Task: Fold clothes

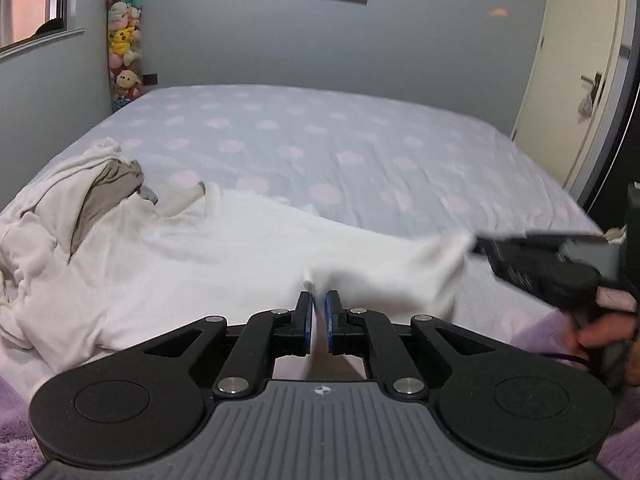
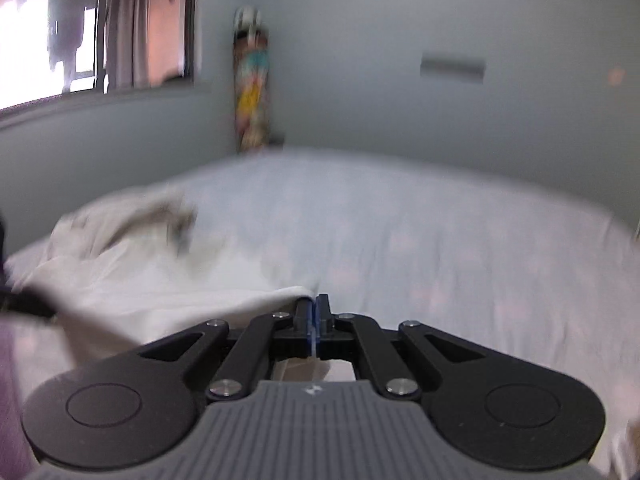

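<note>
My white garment [image 1: 248, 248] lies spread and rumpled across the near left of the bed, its near edge lifted into a taut, blurred fold. Far left, more white cloth is heaped over a grey-brown piece [image 1: 108, 192].

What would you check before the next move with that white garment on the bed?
1. Left hand-held gripper pinching the white garment: ok, cloth sits between its pads.
2. Right hand-held gripper gripping the garment's edge: ok, shut with cloth at its tips.
3. Garment stretched flat between the two: not ok, it sags and wrinkles.
4. Garment free of the pile of clothes: cannot tell, they overlap at the left.
5. Open space on the bed for laying it out: ok.
6. Clear view: not ok, the right wrist picture is blurred.
</note>
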`<state>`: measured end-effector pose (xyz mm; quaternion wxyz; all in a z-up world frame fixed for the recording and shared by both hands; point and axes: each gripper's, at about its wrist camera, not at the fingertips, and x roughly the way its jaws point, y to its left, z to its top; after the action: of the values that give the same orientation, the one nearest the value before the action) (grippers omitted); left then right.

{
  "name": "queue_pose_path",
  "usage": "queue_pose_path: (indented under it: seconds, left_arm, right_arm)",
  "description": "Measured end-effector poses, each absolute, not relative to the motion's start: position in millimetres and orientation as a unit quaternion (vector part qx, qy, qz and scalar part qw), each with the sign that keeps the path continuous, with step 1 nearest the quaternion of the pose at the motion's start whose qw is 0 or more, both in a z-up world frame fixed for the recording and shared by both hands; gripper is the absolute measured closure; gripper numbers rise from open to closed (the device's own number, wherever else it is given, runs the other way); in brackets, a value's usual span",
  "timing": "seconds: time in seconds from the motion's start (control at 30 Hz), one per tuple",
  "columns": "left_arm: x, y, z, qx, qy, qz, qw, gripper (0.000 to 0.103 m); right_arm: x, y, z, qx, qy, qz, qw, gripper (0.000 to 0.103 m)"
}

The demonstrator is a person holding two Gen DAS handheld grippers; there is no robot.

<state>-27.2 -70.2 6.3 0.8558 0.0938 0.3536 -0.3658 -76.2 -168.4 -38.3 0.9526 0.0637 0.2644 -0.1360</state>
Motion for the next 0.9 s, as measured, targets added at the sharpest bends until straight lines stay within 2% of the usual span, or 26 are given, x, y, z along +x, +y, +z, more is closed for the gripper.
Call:
queue_pose_path:
  seconds: [0.13, 0.23, 0.3, 0.37, 0.57, 0.6, 0.63, 0.67, 0.7, 0.73, 0.9]
  left_arm:
    - [-16.2, -62.1, 4.3, 0.103, 0.353, -0.331, 0.869, 0.087]
    - [4.0, -50.8, 5.6, 0.117, 0.350, -0.292, 0.883, 0.083]
    - [24.2, -39.7, 3.7, 0.123, 0.351, -0.261, 0.891, 0.081]
    - [47.7, -30.1, -1.1, 0.132, 0.352, -0.228, 0.898, 0.081]
    - [123.0, -8.6, -24.9, 0.124, 0.352, -0.172, 0.912, 0.078]
    - [135.7, -7.3, -31.3, 0.128, 0.354, -0.161, 0.913, 0.072]
    - [148.7, -6.0, -39.1, 0.130, 0.354, -0.153, 0.913, 0.064]
    - [161.9, -4.5, -48.0, 0.130, 0.355, -0.148, 0.914, 0.062]
    - [175.2, -3.0, -57.0, 0.131, 0.355, -0.143, 0.915, 0.060]
    - [188.5, -2.0, -67.1, 0.134, 0.357, -0.138, 0.914, 0.060]
    - [238.1, -0.7, -111.8, 0.138, 0.379, -0.121, 0.907, 0.060]
  right_arm:
    - [-89.4, -177.4, -55.4, 0.083, 0.313, -0.130, 0.937, 0.096]
    - [-94.7, -189.7, -53.6, 0.097, 0.310, -0.131, 0.937, 0.095]
    - [-85.8, -198.2, -49.1, 0.096, 0.305, -0.130, 0.939, 0.090]
    - [-67.3, -203.4, -51.0, 0.082, 0.308, -0.125, 0.940, 0.086]
    - [1.0, -222.9, -66.7, 0.066, 0.333, -0.102, 0.935, 0.086]
    - [15.8, -228.1, -70.9, 0.073, 0.337, -0.098, 0.933, 0.085]
    - [30.7, -233.2, -75.2, 0.079, 0.341, -0.095, 0.932, 0.079]
    - [46.4, -237.9, -79.6, 0.080, 0.345, -0.092, 0.931, 0.073]
    - [62.4, -242.4, -84.1, 0.080, 0.349, -0.089, 0.929, 0.070]
    - [78.3, -247.0, -88.6, 0.080, 0.353, -0.086, 0.928, 0.067]
    - [156.0, -272.6, -117.3, 0.091, 0.370, -0.083, 0.921, 0.067]
